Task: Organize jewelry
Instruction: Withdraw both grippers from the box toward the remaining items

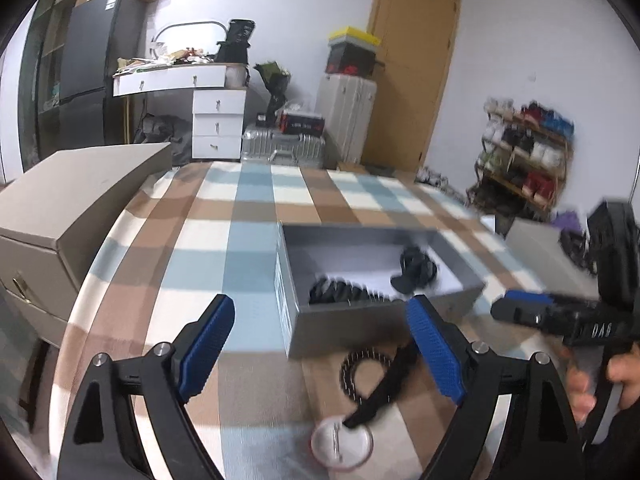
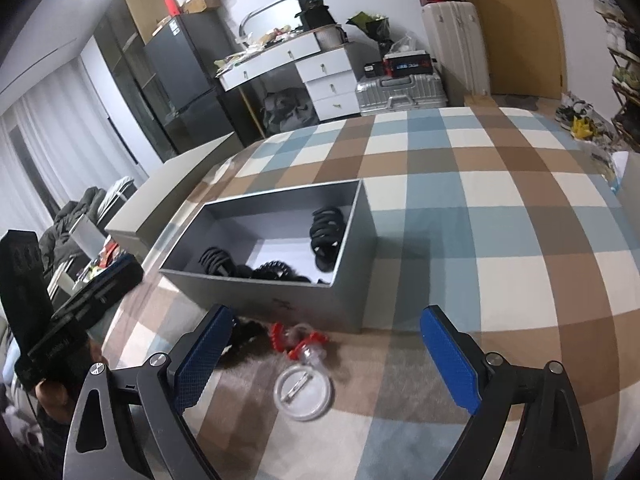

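Checked bedspread (image 2: 480, 208), grey box (image 2: 280, 292) (black bands inside)

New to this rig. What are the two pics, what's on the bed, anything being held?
No robot here: a person holds a pair of hand tongs in each hand, each with a fisheye camera looking along its blue pads. One picture is from the left tongs, the other from the right tongs. Each view also catches the other tongs at its edge.

On the checked bedspread stands an open grey box with black hair ties inside. In front of it lie a round clear badge, a red and clear piece, a dark piece and, in the left view, a black coiled band.

Both tongs are open and hold nothing.
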`<state>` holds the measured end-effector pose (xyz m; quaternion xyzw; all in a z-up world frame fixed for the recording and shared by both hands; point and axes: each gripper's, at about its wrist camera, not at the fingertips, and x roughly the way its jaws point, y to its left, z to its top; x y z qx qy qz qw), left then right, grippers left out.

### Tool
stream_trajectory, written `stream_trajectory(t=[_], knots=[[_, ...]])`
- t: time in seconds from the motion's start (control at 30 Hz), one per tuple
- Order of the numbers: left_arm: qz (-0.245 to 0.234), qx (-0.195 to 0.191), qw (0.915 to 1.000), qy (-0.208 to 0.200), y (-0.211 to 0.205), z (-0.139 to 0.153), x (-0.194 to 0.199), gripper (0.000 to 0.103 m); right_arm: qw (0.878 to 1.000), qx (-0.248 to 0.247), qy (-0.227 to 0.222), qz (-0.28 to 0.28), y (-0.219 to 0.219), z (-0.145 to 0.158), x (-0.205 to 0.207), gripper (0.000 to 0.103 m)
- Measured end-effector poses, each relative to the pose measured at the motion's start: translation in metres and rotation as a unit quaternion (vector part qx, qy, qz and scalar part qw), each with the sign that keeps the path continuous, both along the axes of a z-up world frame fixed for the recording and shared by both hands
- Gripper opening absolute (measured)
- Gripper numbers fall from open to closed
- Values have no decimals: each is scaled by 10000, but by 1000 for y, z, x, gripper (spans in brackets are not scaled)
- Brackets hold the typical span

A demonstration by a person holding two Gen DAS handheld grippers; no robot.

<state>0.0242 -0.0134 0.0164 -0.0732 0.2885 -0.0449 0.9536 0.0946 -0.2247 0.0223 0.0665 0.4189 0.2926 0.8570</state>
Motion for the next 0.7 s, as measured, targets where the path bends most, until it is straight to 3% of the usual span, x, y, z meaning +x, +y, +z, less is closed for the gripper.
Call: stream_trajectory(t=[0.23, 0.47, 0.7], knots=[[-134, 246, 9995, 175, -15, -8, -9, 86, 9994, -243, 96, 228, 9, -6, -10, 97], [-142, 491, 9982, 309, -21, -15, -9, 86, 9956, -816, 82, 458, 20, -20, -22, 96], [-244, 486, 9974, 481, -23, -21, -8, 86, 9896, -1309, 13, 591, 32, -31, -27, 95]])
